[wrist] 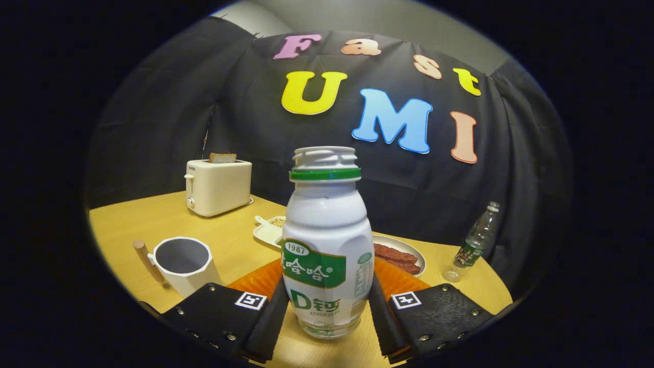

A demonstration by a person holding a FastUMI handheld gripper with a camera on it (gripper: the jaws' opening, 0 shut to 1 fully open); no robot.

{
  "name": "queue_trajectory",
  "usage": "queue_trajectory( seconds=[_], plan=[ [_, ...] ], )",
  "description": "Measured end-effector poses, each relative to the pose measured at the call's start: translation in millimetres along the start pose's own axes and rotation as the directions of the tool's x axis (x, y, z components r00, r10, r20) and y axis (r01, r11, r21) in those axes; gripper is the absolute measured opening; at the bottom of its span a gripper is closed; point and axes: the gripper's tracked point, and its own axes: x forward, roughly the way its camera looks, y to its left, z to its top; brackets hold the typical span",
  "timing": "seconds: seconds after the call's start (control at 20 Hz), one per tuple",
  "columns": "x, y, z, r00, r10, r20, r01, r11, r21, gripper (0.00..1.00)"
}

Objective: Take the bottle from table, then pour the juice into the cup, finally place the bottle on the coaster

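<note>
The white bottle [327,245] with a green label and green neck ring stands upright, uncapped, between the gripper [327,312] fingers [271,322]; both black pads lie against its lower sides, closed on it; its base looks just clear of the wooden table [230,240]; behind it lies the orange coaster [255,280]; left of the fingers stands a white cup [183,263] with a wooden handle; farther back sit a toaster [218,186] holding bread, a small white dish [268,230], a plate [401,253] of brown pieces; a clear plastic bottle [472,243] stands off right.
</note>
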Motion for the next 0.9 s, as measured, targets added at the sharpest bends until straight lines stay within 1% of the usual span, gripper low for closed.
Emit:
queue_trajectory(
  seconds=[0.1,0.2,0.45,0.75,0.9],
  plan=[
    [6,-3,-2,1.0,0.01,-0.001,-0.01,0.999,0.053,0.74],
    [12,-6,-4,1.0,0.006,0.0,-0.006,0.997,0.078,0.74],
    [26,-14,-16,1.0,-0.013,-0.018,0.014,0.999,0.05,0.74],
    [38,-15,-30,0.999,-0.009,-0.039,0.011,0.998,0.06,0.74],
    [38,-19,-30,1.0,-0.018,-0.022,0.019,0.997,0.076,0.74]
  ],
)
